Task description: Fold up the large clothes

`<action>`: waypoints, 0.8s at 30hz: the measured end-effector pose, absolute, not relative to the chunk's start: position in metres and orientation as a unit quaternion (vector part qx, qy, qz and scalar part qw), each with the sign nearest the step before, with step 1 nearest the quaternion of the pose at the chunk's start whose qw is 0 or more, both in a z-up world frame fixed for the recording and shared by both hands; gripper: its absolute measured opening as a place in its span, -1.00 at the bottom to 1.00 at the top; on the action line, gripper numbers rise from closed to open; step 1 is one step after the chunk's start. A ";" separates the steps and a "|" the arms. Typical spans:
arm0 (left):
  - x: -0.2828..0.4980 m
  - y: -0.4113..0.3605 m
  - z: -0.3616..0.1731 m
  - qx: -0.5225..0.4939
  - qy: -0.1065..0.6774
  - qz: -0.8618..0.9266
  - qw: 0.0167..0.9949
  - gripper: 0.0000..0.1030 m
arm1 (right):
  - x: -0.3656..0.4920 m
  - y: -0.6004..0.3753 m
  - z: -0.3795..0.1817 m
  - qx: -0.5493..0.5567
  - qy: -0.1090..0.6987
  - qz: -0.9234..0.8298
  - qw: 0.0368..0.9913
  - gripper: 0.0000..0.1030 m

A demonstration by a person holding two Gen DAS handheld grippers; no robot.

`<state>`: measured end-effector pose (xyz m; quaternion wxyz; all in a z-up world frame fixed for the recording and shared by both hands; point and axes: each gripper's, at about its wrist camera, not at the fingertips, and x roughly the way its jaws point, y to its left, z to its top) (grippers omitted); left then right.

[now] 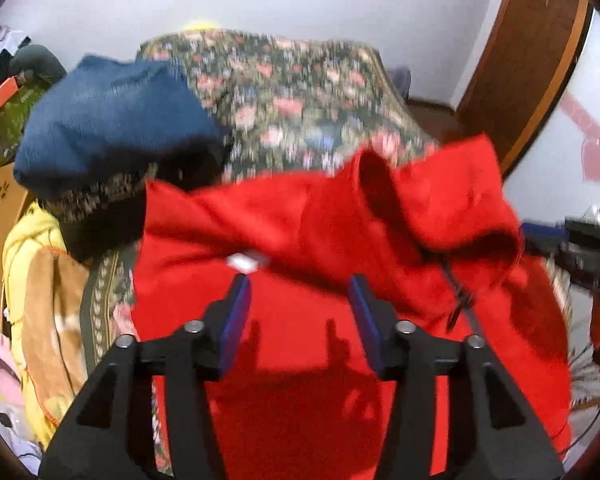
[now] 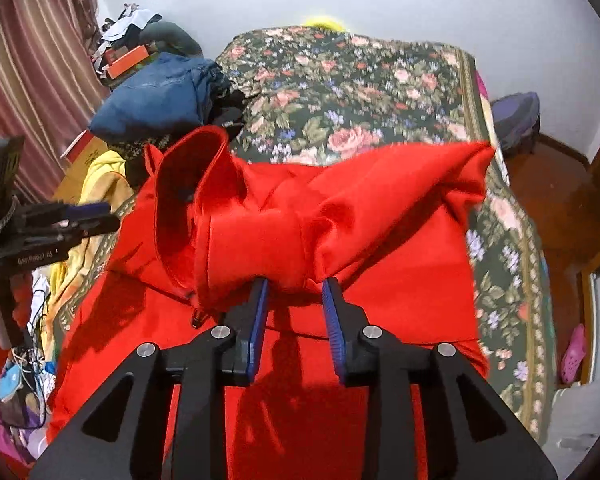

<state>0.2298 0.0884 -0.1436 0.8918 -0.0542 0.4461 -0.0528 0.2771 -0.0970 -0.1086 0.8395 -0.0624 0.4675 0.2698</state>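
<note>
Both grippers, left [image 1: 298, 280] and right [image 2: 294, 282], hung spread over the bunched red jacket [image 2: 380, 220]; mid-fold, flattening seemed next.

A floral bedspread [image 2: 352, 92] in dark green with pink roses covers the bed and runs toward 12 o'clock, up to a pale wall [image 2: 420, 0]. At about 10 o'clock a blue padded jacket [image 2: 160, 96] lies bunched on a heap, with dark clothing [image 2: 228, 110] just beside it. Below that, toward 9 o'clock, a yellow garment [image 2: 100, 176] hangs off the bed edge. An orange box [image 2: 126, 60] sits among clutter further back. Striped curtains [image 2: 32, 72] hang at far left. At 3 o'clock lies brown wooden floor [image 2: 552, 184], and a pink shoe [image 2: 574, 354] rests near 4 o'clock.
</note>
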 end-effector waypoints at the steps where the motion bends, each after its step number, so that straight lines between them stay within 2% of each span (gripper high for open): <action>1: 0.234 0.088 -0.140 -0.059 0.440 -0.055 0.894 0.04 | 0.276 -0.096 -0.103 -0.063 0.458 0.271 0.844 -0.48; 2: 0.239 0.087 -0.138 -0.061 0.438 -0.059 0.895 0.04 | 0.275 -0.095 -0.098 -0.063 0.449 0.272 0.849 -0.44; 4: 0.249 0.084 -0.141 -0.059 0.439 -0.062 0.894 0.05 | 0.276 -0.095 -0.092 -0.054 0.436 0.269 0.857 -0.15; 6: 0.259 0.080 -0.147 -0.058 0.447 -0.063 0.890 0.05 | 0.277 -0.098 -0.090 -0.044 0.431 0.261 0.863 -0.04; 13: 0.289 0.065 -0.180 -0.056 0.466 -0.055 0.881 0.02 | 0.279 -0.081 -0.101 -0.014 0.468 0.293 0.833 -0.04; 17: 0.292 0.066 -0.185 -0.060 0.456 -0.052 0.886 -0.30 | 0.277 -0.065 -0.116 -0.024 0.483 0.321 0.814 -0.03; 19: 0.291 0.068 -0.185 -0.058 0.457 -0.050 0.886 -0.68 | 0.282 -0.059 -0.126 -0.048 0.486 0.294 0.821 -0.03; 22: 0.283 0.075 -0.179 -0.065 0.449 -0.058 0.889 -0.88 | 0.289 -0.059 -0.133 -0.051 0.486 0.275 0.828 -0.04; 23: 0.280 0.077 -0.176 -0.065 0.446 -0.057 0.891 -0.90 | 0.290 -0.061 -0.131 -0.051 0.484 0.270 0.831 -0.08; 24: 0.276 0.079 -0.173 -0.065 0.442 -0.056 0.893 -0.91 | 0.291 -0.062 -0.129 -0.056 0.479 0.261 0.836 -0.30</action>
